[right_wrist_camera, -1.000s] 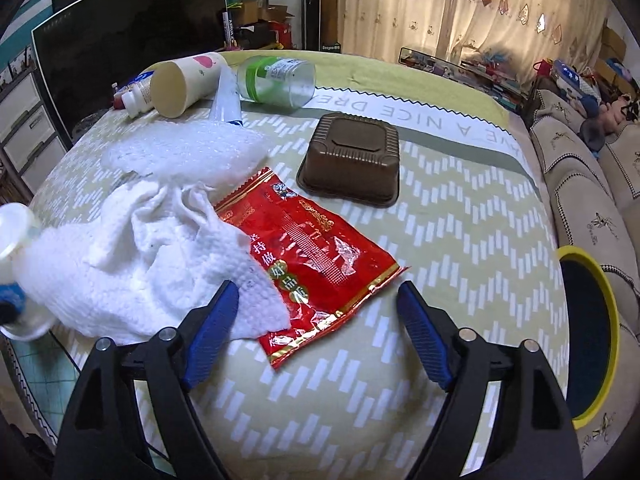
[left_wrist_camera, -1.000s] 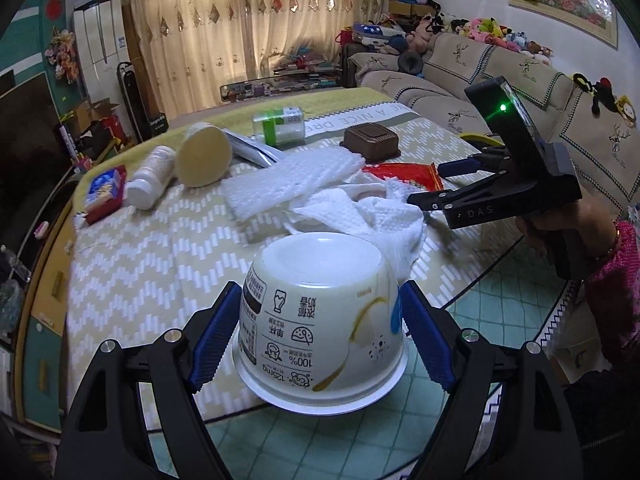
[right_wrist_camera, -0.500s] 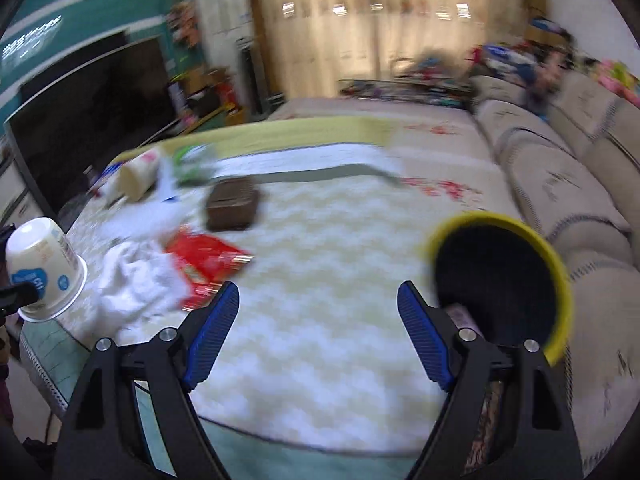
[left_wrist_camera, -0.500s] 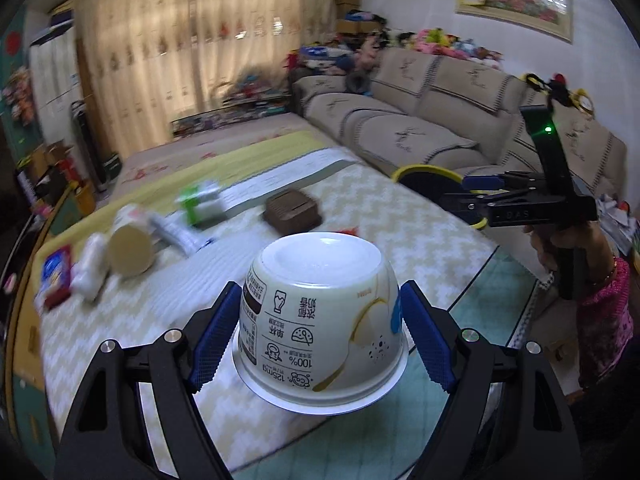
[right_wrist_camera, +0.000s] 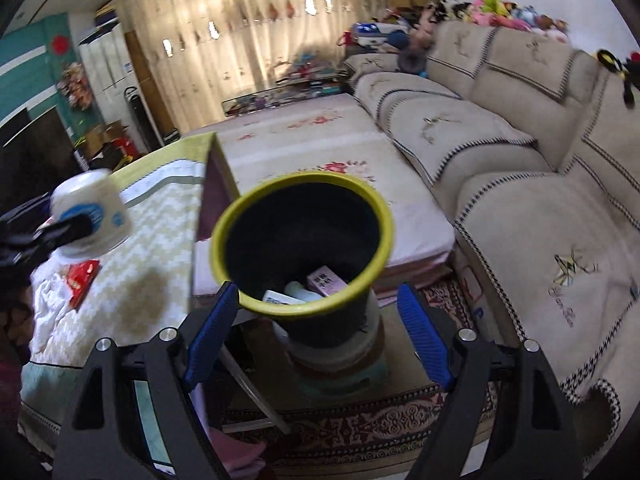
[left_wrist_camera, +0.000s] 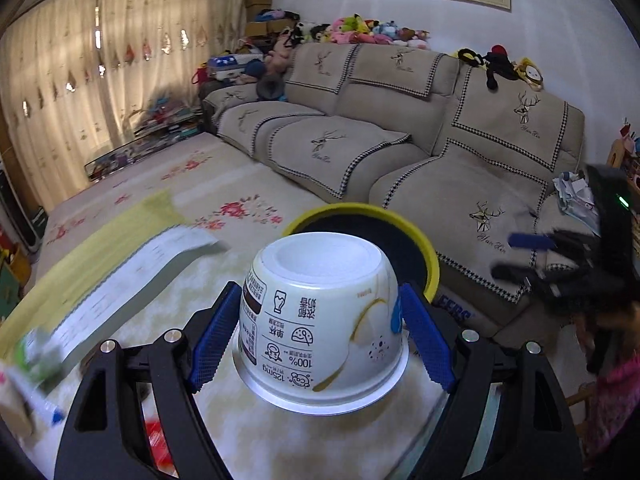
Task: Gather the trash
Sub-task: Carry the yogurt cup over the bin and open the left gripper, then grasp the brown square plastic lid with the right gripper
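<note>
My left gripper (left_wrist_camera: 320, 340) is shut on a white yogurt cup (left_wrist_camera: 320, 320), held upside down above the table, with the yellow-rimmed black trash bin (left_wrist_camera: 420, 248) just behind it. The cup also shows in the right wrist view (right_wrist_camera: 90, 212), left of the bin (right_wrist_camera: 304, 240). My right gripper (right_wrist_camera: 320, 340) is open and empty, hovering near the bin, which holds some trash. It shows blurred at the right of the left wrist view (left_wrist_camera: 560, 264). A red wrapper (right_wrist_camera: 82, 280) and white tissue (right_wrist_camera: 52, 300) lie on the table.
The table with a zigzag cloth (right_wrist_camera: 160, 248) stands left of the bin. A beige sofa (left_wrist_camera: 460, 152) runs along the right. A floral rug (right_wrist_camera: 320, 132) lies beyond the bin. More blurred trash lies at the table's left end (left_wrist_camera: 24, 376).
Both grippers swung right, away from the table's litter toward the bin. The left gripper still holds the cup, now close in front of the bin. The right gripper now faces down into it.
</note>
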Tool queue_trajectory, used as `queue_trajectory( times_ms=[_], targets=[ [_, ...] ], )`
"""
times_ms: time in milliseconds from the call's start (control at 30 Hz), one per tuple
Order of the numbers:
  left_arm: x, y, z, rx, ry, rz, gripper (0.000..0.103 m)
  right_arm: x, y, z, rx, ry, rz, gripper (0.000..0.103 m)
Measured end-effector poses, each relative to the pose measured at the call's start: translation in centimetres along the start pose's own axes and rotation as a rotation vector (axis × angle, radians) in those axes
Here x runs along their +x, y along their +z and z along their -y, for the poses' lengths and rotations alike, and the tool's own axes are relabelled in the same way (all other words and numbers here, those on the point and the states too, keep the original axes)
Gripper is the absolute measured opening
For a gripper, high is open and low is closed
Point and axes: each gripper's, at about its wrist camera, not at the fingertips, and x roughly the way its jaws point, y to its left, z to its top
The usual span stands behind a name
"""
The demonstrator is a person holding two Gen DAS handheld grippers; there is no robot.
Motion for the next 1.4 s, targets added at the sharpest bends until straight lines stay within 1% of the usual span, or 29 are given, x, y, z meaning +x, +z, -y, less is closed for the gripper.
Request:
queue_trajectory(
  times_ms=[67,200,300,400,500,533,567,633,733,867,933,1067,1167,1233,1300,1400],
  targets=[
    [2.6,1.5,0.9,-0.002,-0.022,-0.017,0.080,0.0,-0.2,1.0,0.014,-0.008,-0.003,0.077],
    [8.4,4.0,2.0,-0.019,-0.038,-0.068,0.080,-0.1,-0.6,3.0,0.042,-0.029,-0.009,0.077],
    [11.5,4.8,2.5,-0.031,-0.036,-0.104,0.080,0.1,-0.9,3.8,0.061,-0.040,-0.018,0.077],
    [14.0,5.2,2.5,-0.045,-0.025,-0.131,0.080,0.3,-1.3,4.1,0.073,-0.043,-0.026,0.077],
    [15.0,5.4,2.4,-0.062,-0.023,-0.139,0.086,0.4,-1.4,3.9,0.075,-0.038,-0.031,0.077],
    [14.9,5.4,2.3,-0.068,-0.024,-0.134,0.089,0.5,-1.5,3.7,0.073,-0.036,-0.031,0.077],
    [14.7,5.3,2.2,-0.072,-0.025,-0.131,0.090,0.5,-1.5,3.6,0.071,-0.033,-0.032,0.077],
    [13.3,5.0,1.8,-0.081,-0.023,-0.118,0.090,0.5,-1.5,3.2,0.065,-0.027,-0.030,0.077],
    [9.8,4.5,1.1,-0.092,-0.007,-0.066,0.091,0.7,-1.4,2.4,0.056,-0.013,-0.029,0.077],
    [3.2,2.4,-1.1,-0.138,0.038,0.011,0.095,1.3,-1.1,0.2,0.025,0.022,-0.035,0.077],
    [-0.5,0.4,-2.8,-0.173,0.073,0.044,0.098,1.7,-0.8,-1.4,0.004,0.048,-0.038,0.077],
    [-6.7,-3.9,-6.7,-0.245,0.170,0.083,0.098,2.9,0.0,-5.6,-0.064,0.107,-0.049,0.077],
    [-11.7,-8.0,-10.4,-0.314,0.304,0.110,0.098,3.9,0.8,-9.9,-0.132,0.156,-0.059,0.077],
    [-14.1,-10.1,-12.4,-0.340,0.378,0.124,0.098,4.3,1.3,-12.2,-0.163,0.181,-0.060,0.077],
    [-16.9,-12.7,-15.2,-0.384,0.464,0.146,0.098,4.8,1.9,-15.0,-0.198,0.207,-0.063,0.077],
    [-19.6,-15.7,-18.8,-0.458,0.537,0.164,0.098,5.5,2.5,-19.0,-0.242,0.246,-0.071,0.077]
  ],
)
